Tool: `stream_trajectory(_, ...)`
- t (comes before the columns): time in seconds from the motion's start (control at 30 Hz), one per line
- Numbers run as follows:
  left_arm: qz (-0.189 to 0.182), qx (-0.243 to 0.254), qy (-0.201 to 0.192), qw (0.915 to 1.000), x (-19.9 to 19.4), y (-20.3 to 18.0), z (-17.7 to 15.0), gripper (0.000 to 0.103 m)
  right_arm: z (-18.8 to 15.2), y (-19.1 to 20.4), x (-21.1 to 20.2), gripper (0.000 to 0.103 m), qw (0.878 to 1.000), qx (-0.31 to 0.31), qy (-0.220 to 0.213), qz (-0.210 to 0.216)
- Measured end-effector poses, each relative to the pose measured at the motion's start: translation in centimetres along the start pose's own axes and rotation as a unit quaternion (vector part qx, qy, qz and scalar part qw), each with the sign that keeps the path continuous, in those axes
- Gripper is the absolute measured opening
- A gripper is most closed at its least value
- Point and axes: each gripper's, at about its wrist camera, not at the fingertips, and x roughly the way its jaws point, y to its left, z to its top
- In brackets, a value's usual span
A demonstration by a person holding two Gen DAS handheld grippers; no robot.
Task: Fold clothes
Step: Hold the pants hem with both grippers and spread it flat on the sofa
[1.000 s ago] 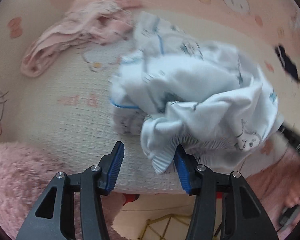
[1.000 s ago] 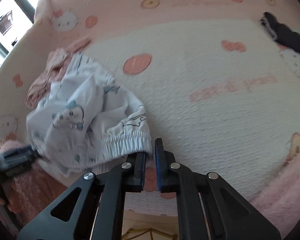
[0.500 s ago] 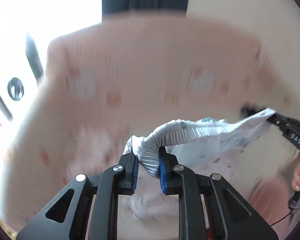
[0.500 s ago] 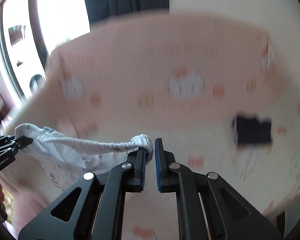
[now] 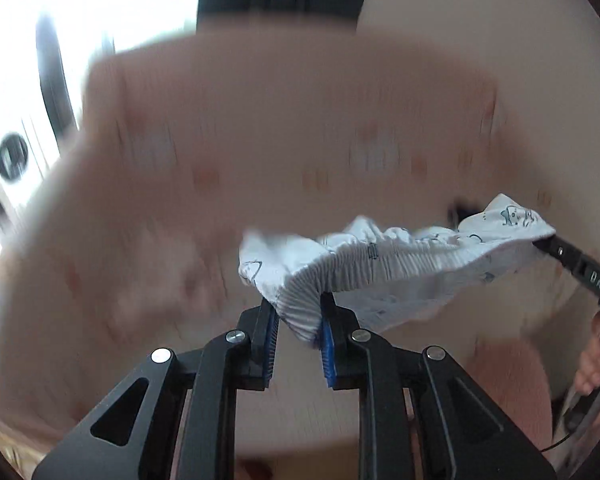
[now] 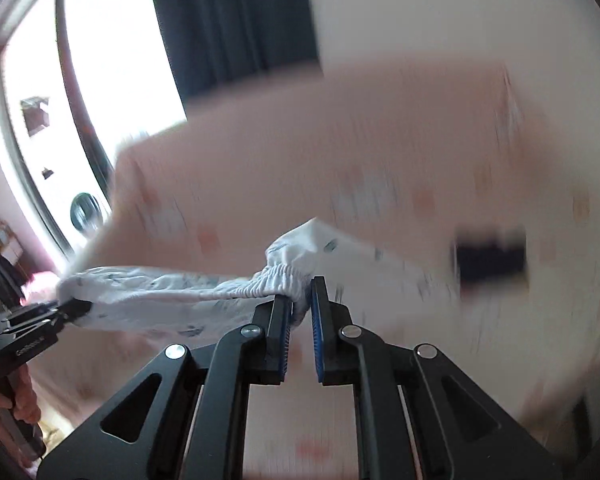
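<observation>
We hold the white printed garment (image 5: 400,268) up in the air between both grippers, stretched along its gathered elastic waistband (image 5: 380,264). It hangs clear above the pink patterned bedspread (image 5: 260,140), which is heavily blurred in both views.

Left gripper (image 5: 298,340): its blue pads (image 5: 327,344) pinch a bunched end of the waistband. The log-side drift says the jaws are opening slightly, but the ribbed fabric sits squeezed between the pads, so the grip is on. In the right wrist view the same gripper (image 6: 74,308) shows at the left edge with cloth pulled from its tip, and a hand (image 6: 16,400) is wrapped on its handle.

Right gripper (image 6: 300,312): jaws nearly together, with the other end of the waistband caught at the very tips of the pads (image 6: 316,332). Only a thin bit of cloth is inside; the rest spills forward and to the left. In the left wrist view this gripper (image 5: 548,242) enters from the right edge, the garment corner clamped in its tip, and fingers (image 5: 592,372) hold its handle.

Loose fabric sags below the taut waistband between the two grip points.

Background: a dark curtain (image 6: 236,20) beside a bright window (image 6: 112,40), and a dark rectangular item (image 6: 492,256) lying on the bedspread, too blurred to identify.
</observation>
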Motion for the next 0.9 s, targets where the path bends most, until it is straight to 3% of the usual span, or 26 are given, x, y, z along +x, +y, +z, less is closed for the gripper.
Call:
stream_trajectory(0.1,0.022,0.006,0.109,0.9938,6.8,-0.3,-6.0,0.019,-8.0,-1.8,6.0,0.008,0.991,0.038,0.129,-0.021)
stream_trajectory(0.2,0.016,-0.018,0.152,0.9881,9.3,0.3,-9.0,0.019,-12.0,-1.9,8.4,0.008,0.981,0.037,0.186,-0.034)
stream_trajectory(0.27,0.016,-0.031,0.158,0.9868,9.1,-0.1,-10.9,0.023,-12.8,-2.1,8.9,0.009,0.979,0.038,0.196,-0.040)
stream_trajectory(0.33,0.023,-0.034,0.164,0.9856,9.8,0.2,-12.0,0.037,-12.9,-2.6,9.6,0.009,0.977,0.042,0.203,-0.050)
stream_trajectory(0.47,0.019,-0.046,0.169,0.9844,10.4,0.3,-13.3,0.039,-13.2,-3.1,11.0,0.010,0.973,0.036,0.213,-0.078)
stream_trajectory(0.6,0.020,-0.032,0.110,0.9932,8.8,-0.6,-13.0,0.039,-14.6,-3.4,10.8,0.011,0.970,0.034,0.230,-0.069)
stream_trajectory(0.7,0.020,-0.002,0.073,0.9971,7.8,-1.7,-12.4,0.039,-14.1,-2.5,10.6,0.011,0.977,0.021,0.209,-0.042)
stream_trajectory(0.77,0.045,0.038,0.072,0.9957,7.8,-2.4,-11.9,0.039,-13.8,-2.0,10.3,0.012,0.981,0.018,0.194,-0.022)
stream_trajectory(0.9,0.120,0.139,0.093,0.9786,7.5,-4.2,-12.7,0.044,-13.5,-1.8,9.5,0.012,0.986,0.025,0.163,0.011)
